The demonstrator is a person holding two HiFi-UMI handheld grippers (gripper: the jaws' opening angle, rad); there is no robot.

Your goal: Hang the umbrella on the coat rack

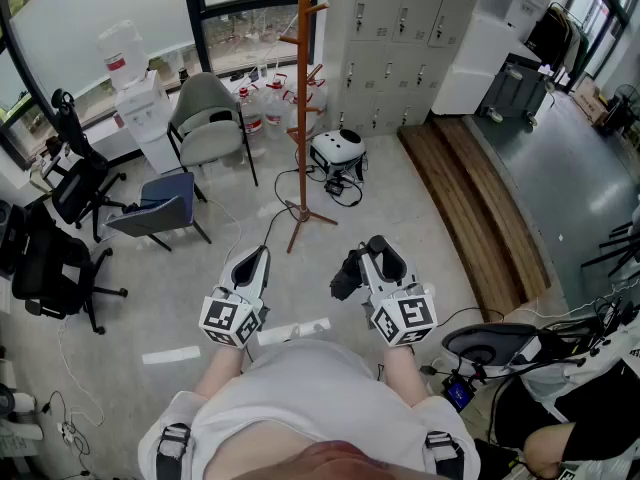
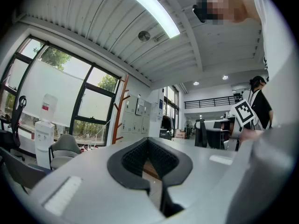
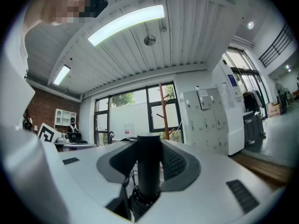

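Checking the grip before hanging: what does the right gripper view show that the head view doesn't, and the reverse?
Only the right gripper view: the right gripper with its jaws closed on the umbrella handle, and a ceiling lamp. Only the head view: the left gripper, the rack's feet, a grey chair. Both: the coat rack ahead, the lockers, and the umbrella in the right gripper.
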